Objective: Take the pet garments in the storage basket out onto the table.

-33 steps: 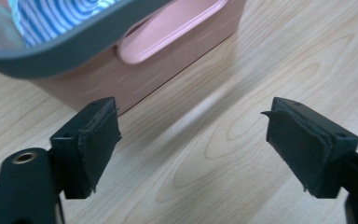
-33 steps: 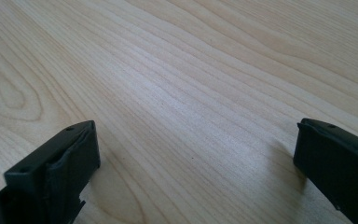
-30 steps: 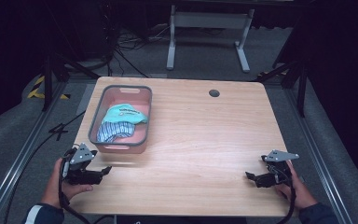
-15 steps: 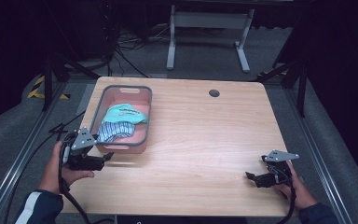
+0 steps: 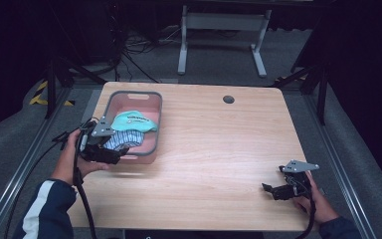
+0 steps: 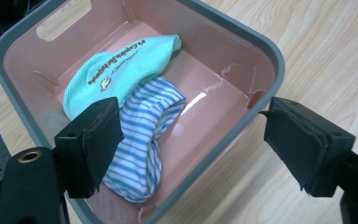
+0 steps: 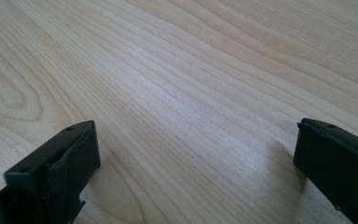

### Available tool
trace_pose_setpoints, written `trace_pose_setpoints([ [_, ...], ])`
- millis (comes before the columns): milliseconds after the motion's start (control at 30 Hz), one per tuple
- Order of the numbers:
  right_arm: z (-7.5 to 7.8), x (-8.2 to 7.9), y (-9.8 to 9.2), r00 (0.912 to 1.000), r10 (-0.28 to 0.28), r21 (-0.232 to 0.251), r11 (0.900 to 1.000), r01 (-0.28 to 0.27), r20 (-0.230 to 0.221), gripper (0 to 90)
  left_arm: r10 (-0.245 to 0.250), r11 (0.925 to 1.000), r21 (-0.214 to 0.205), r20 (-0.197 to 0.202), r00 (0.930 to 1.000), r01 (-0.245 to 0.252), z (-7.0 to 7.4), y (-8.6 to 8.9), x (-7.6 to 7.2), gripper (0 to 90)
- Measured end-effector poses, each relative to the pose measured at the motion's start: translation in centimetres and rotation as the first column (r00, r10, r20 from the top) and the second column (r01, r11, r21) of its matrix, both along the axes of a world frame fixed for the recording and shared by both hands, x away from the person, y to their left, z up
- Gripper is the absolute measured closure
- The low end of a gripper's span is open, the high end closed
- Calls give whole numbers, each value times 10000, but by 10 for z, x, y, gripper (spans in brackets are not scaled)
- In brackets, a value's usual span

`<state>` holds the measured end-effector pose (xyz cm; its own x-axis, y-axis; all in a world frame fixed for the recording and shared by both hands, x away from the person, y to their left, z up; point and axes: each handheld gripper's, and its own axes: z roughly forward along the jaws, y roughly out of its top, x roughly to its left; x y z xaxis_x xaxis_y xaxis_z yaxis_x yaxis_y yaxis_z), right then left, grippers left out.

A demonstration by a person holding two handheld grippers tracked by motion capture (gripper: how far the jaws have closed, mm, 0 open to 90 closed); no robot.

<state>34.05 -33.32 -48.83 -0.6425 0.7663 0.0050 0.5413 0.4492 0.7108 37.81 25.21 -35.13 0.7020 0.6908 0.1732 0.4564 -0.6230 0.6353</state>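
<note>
A pink basket with a grey rim (image 5: 159,119) stands at the table's left. Inside it lie a teal cloth with printed lettering (image 5: 132,121) and a blue-and-white striped cloth (image 5: 129,140), the teal one partly on top. My left gripper (image 5: 119,152) hovers over the basket's near edge, open; its jaws have just been opening a little, and nothing is between them. In the left gripper view the rim (image 6: 261,51) runs between the jaws of the left gripper (image 6: 191,112), with the striped cloth (image 6: 144,135) and teal cloth (image 6: 116,70) below. My right gripper (image 5: 272,189) rests open at the near right, and the right gripper (image 7: 196,135) has bare wood between its jaws.
The wooden table (image 5: 219,149) has a dark round cable hole (image 5: 228,99) near its far edge. Black cables trail from both grippers off the near side. Beyond the table are a grey floor and a metal stand (image 5: 219,30).
My left hand has lifted off the table's near left and moved up and toward the basket, so its gripper now hangs over the basket's near edge. The right hand has stayed put.
</note>
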Motion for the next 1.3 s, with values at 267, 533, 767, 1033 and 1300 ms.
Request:
trace_pose_setpoints([
  [267,0,0,0,10000,-2,2,10000,2,-1,7,-61,9984,563,-732,9973,103,-10,-12,36,179],
  [533,0,0,0,10000,-4,1,10000,4,1,7,257,9858,1680,-1727,9846,37,-30,-23,75,178],
  [767,0,0,0,10000,-39,9,10000,39,-19,6,480,9848,1738,-2360,9706,-64,-42,-28,103,187],
  [1033,0,0,0,10000,-54,0,10000,54,-15,6,1049,9695,2443,-3458,9324,-185,-67,-37,127,191],
  [1300,0,-1,-1,10000,-70,-3,10000,70,-15,6,1606,9492,3131,-3940,9050,-322,-81,-39,135,215],
])
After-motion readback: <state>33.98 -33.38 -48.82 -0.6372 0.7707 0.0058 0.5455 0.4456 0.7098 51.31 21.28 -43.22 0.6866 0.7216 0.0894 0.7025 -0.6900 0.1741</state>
